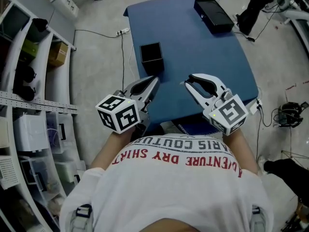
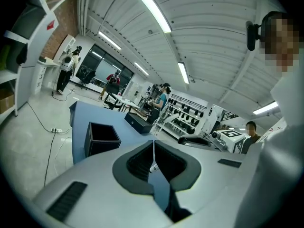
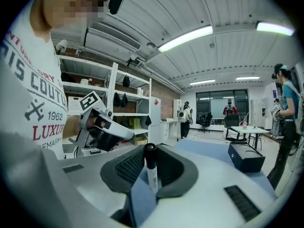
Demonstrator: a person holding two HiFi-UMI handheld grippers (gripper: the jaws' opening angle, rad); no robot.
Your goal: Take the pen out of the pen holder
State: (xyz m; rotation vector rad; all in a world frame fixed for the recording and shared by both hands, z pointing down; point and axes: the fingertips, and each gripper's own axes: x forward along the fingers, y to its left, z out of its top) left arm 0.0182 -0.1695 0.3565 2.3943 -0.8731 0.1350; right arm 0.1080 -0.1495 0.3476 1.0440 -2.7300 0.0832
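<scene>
The black square pen holder (image 1: 151, 57) stands on the blue table (image 1: 193, 42), ahead of both grippers; in the left gripper view the holder (image 2: 102, 137) is at the left and looks empty from this angle. A white pen with a black cap (image 3: 151, 167) stands upright between the pads of my right gripper (image 3: 151, 151), which is shut on it. In the head view the right gripper (image 1: 188, 82) hovers over the table's near edge. My left gripper (image 1: 155, 80) is beside it, below the holder, and its tips (image 2: 153, 148) are closed together with nothing held.
A flat black box (image 1: 213, 14) lies at the table's far right corner. White shelving (image 1: 29, 81) runs along the left. Cables and a power strip (image 1: 123, 32) lie on the floor. Other people stand in the room's background.
</scene>
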